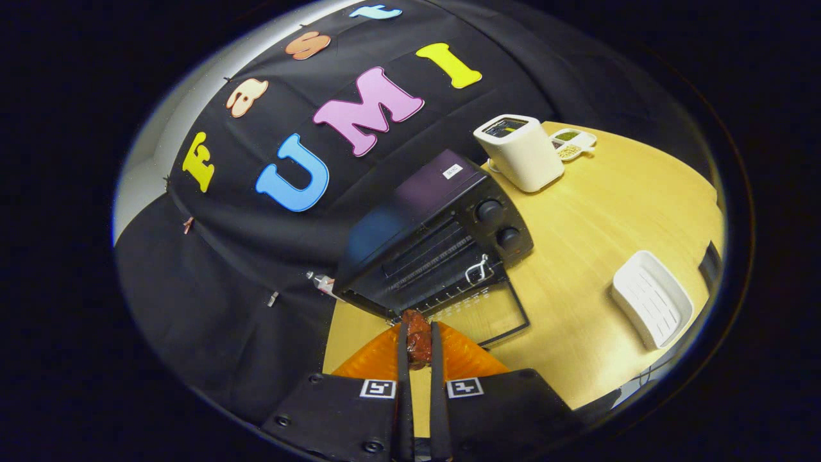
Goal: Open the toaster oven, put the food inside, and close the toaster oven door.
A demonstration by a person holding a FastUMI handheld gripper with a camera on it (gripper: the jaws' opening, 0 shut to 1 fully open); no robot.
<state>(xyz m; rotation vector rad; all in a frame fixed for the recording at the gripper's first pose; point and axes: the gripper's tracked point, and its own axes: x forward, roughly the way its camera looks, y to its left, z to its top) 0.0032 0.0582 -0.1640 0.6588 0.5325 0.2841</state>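
Observation:
A black toaster oven [436,237] stands on the wooden table [596,256] with its glass door [487,314] folded down flat in front of it. Inside, a wire rack [442,260] shows in the dark cavity. My gripper [417,333] is shut on a dark reddish-brown piece of food [418,340], pinched between both black fingers [403,359]. The food hangs just before the oven's open mouth, above an orange plate [465,359] that lies under the fingers. The whole scene appears tilted.
Beyond the oven stands a white toaster [521,153], with a small white divided dish [573,142] of green and tan bits behind it. A white ribbed tray [651,298] lies on the table, off past the oven's knob side. The black booth cloth hangs behind the oven.

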